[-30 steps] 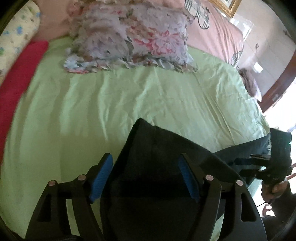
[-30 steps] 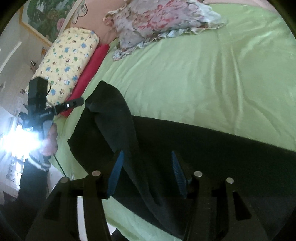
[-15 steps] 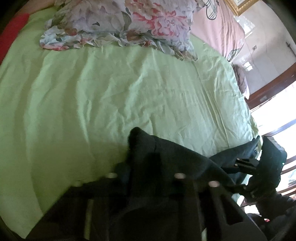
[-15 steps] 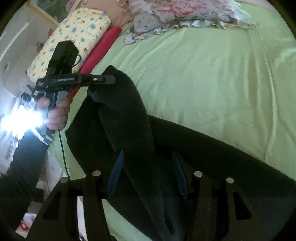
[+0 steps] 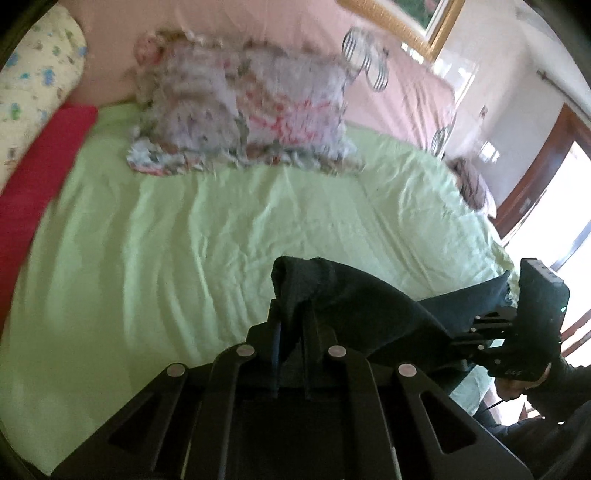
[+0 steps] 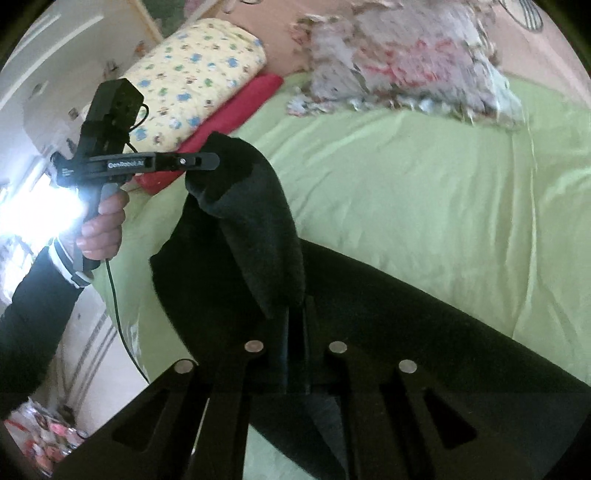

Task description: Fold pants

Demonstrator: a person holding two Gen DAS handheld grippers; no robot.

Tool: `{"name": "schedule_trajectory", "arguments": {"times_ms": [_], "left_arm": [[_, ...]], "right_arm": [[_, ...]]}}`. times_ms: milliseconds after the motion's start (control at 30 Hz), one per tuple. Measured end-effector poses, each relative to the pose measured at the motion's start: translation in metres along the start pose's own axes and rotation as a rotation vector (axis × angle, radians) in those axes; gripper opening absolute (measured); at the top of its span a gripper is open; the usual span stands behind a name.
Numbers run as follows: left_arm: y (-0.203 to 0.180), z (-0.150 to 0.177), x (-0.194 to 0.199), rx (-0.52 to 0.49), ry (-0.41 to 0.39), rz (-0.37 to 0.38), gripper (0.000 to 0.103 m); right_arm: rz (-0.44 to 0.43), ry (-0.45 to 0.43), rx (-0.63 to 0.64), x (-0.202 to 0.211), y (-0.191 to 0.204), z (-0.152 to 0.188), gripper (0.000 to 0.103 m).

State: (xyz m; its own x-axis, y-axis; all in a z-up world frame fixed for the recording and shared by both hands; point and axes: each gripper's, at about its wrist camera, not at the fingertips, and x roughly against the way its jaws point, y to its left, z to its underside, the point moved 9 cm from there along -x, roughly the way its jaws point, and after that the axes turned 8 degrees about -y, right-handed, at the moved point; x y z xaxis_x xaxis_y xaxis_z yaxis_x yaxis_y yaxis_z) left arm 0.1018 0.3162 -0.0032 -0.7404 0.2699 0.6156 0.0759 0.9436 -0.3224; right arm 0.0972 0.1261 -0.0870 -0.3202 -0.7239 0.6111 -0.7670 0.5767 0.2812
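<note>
**Both grippers clamped on the dark pants above a green bed**

Left wrist view: the left gripper [image 5: 291,332] has just been closing, and its jaws now stand together on a bunched edge of the dark pants [image 5: 354,310], with the fabric pinched between the fingers and heaped over their tips. From this grip the pants run to the right and slightly away toward the right gripper [image 5: 476,332], seen side-on at the frame's right edge with cloth at its tip. Ahead of the left gripper lies the green bedsheet [image 5: 221,229], wrinkled and bare; farther ahead rests a floral pillow [image 5: 243,125] against a pink headboard cover [image 5: 229,33]. To the far left of the gripper lie a red cloth [image 5: 40,166] and a yellow patterned cushion [image 5: 33,81].

Right wrist view: the right gripper [image 6: 295,332] has likewise just been closing; its jaws are together on a fold of the pants [image 6: 258,236], which rises ahead and to the left to the left gripper [image 6: 207,160]. That gripper is held by a hand [image 6: 103,225] in a dark sleeve [image 6: 33,302] and pinches the raised corner of the cloth. The remainder of the pants extends to the right of the right gripper, lying on the bedsheet [image 6: 424,192]
</note>
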Motion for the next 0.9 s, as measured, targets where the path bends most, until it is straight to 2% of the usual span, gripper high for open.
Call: {"name": "schedule_trajectory", "arguments": {"times_ms": [167, 433, 633, 900], "left_arm": [[-0.001, 0.022, 0.029, 0.007, -0.094, -0.013, 0.007], [0.017, 0.065, 0.052, 0.113, -0.194, -0.036, 0.009], [0.026, 0.09, 0.058, 0.15, -0.221, -0.08, 0.01], [0.045, 0.123, 0.068, 0.278, -0.227, -0.12, 0.01]], "right_arm": [[0.011, -0.025, 0.101, 0.009, 0.021, 0.01, 0.007], [0.015, -0.006, 0.228, 0.004, 0.043, 0.036, 0.007], [0.039, 0.014, 0.335, -0.003, 0.059, 0.05, 0.007], [0.041, 0.056, 0.346, -0.01, 0.06, 0.064, 0.007]]}}
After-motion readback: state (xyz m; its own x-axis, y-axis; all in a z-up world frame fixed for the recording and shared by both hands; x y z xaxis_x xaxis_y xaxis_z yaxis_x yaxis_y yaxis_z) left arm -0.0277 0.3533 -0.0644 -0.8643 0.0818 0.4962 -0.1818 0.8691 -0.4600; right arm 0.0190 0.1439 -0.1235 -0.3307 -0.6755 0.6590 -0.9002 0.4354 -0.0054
